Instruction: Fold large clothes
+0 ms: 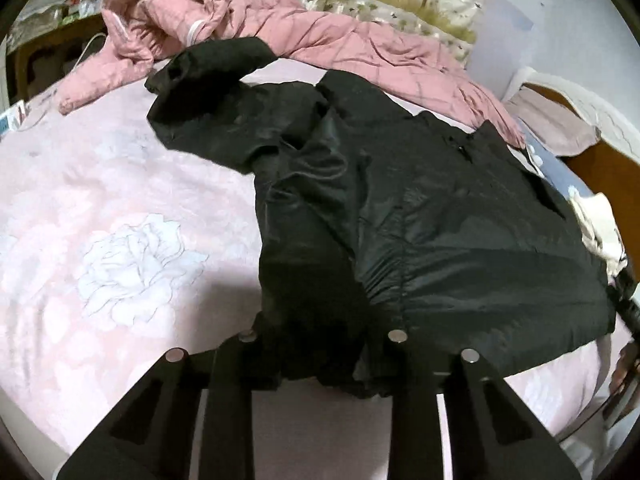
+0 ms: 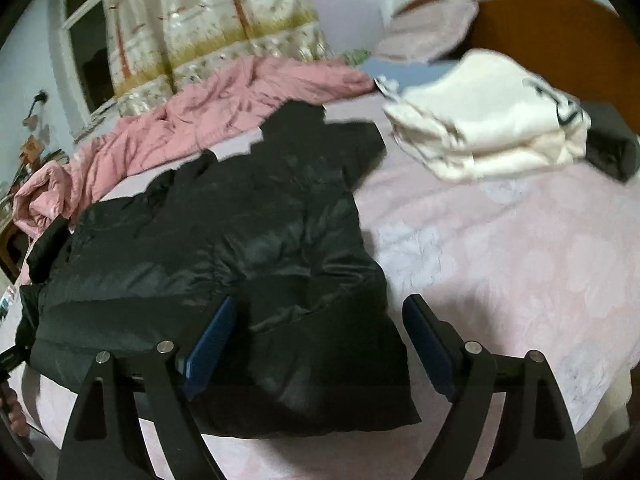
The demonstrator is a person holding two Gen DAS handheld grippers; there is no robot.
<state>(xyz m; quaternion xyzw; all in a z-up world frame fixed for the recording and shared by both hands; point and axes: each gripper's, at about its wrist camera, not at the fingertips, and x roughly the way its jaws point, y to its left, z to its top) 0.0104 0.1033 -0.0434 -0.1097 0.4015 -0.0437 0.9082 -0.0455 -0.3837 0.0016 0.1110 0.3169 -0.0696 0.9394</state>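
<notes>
Item: black padded jacket [image 1: 400, 208], spread across the pink floral bedsheet [image 1: 100, 200], hem toward us, one sleeve [image 1: 192, 112] angled out to the far left.

Left gripper [image 1: 320, 360]: our fingers are drawn in on a bunched corner of the hem. The cloth hides the fingertips and the frame is dark there, so we judge it a grip and not mere contact.

Right gripper [image 2: 316, 344]: jaws stand wide apart, blue pads [image 2: 208, 352] showing, straddling the right hem corner from above. Nothing is held; the pads do not appear to press the fabric.

Step in hand: we judge this an early stage, taking both hem corners before the first fold. The jacket is still unfolded and the sleeve lies loose.

Next move calls for: closing our right fingers on the hem corner so both grips match, then lifting evenly. The filling is bulky and the shell slippery, so a deep bite seems wise.

Edges and room:
- Near edge of the bed lies just beneath both grippers; the hem slightly overhangs it.
- Pink quilted coat [image 1: 168, 28] lies crumpled along the far side, touching the jacket's upper edge.
- Folded white garment [image 2: 488, 120] sits to the far right, well apart from the jacket.
- Open sheet lies left and right of the jacket, ample for swinging the sleeve inward.
</notes>
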